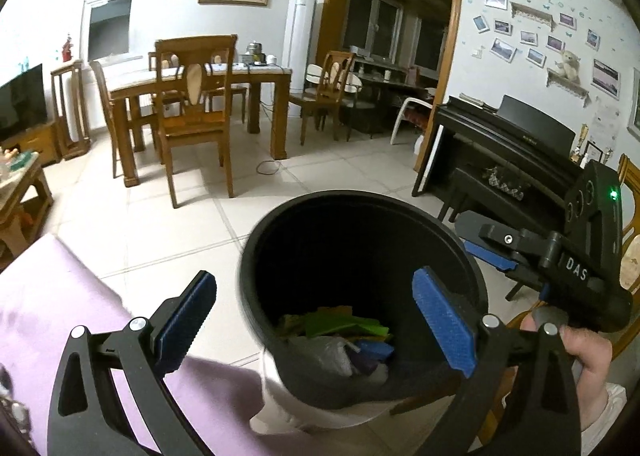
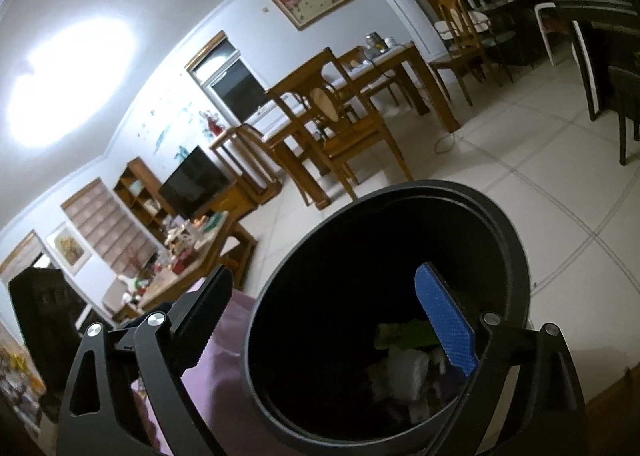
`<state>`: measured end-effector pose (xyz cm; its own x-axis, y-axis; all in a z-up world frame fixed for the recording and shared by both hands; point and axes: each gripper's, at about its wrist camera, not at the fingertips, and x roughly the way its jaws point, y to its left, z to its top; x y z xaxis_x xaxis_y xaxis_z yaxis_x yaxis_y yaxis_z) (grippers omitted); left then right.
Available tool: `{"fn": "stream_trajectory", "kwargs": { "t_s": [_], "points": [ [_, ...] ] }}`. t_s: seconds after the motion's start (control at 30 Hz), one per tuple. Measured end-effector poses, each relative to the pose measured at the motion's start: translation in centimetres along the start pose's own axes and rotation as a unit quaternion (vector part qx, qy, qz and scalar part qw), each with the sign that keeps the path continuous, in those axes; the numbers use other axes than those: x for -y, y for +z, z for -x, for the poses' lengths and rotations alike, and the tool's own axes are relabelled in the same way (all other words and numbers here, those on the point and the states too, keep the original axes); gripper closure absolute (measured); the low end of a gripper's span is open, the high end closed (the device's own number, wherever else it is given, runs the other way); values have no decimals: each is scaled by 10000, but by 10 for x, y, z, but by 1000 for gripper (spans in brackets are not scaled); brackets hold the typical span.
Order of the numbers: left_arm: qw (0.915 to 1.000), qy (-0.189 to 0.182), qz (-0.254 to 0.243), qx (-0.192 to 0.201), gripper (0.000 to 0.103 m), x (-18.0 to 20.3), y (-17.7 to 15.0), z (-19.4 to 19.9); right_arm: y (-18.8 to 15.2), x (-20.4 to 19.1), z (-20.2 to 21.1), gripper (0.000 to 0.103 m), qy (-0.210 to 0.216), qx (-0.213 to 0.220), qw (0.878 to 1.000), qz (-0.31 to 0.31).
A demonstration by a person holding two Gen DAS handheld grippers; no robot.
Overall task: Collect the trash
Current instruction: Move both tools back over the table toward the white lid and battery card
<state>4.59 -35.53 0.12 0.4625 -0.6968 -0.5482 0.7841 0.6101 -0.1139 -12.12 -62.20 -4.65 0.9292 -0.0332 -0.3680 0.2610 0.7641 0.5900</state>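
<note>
Left hand-held gripper [image 1: 316,324]: jaws spread wide, blue pads well apart, nothing between them pressed or held. Its right finger [image 1: 444,320] hangs over the mouth of the black bin [image 1: 256,276]; its left finger sits over the purple cloth [image 1: 52,296].

Right hand-held gripper [image 2: 324,324]: jaws also wide apart, empty. In the left wrist view it shows at the right edge [image 1: 520,252], beyond the bin's rim, with a hand [image 1: 588,348] on its grip.

Black bin: round, open-topped, standing just below and ahead of both grippers, beside the purple cloth, with pale tiled floor [image 1: 168,223] behind it. White liner or base visible under its lower edge; cannot tell which.

Trash [image 1: 344,336]: lies at the bottom of the bin, comprising green paper-like pieces, a blue piece and a pale crumpled plastic bag. In the right wrist view the same heap [image 2: 408,356] is dim.
</note>
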Motion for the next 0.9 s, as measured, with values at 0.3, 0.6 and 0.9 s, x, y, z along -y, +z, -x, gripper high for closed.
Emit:
{"fn": "stream_trajectory", "kwargs": {
  "t_s": [0.3,0.6,0.9],
  "points": [
    [9972,578,448,137,5,-71,-17,61,-18,-64,-22,11,194,-296,9985,425],
    [9732,1824,1394,135,5,-200,-66,140,-64,-182,-75,11,645,-935,9859,1230],
    [9326,2779,2243,-523,6,-315,-119,175,-139,-318,-143,14,1274,-1984,9477,2152]
  ]
}}
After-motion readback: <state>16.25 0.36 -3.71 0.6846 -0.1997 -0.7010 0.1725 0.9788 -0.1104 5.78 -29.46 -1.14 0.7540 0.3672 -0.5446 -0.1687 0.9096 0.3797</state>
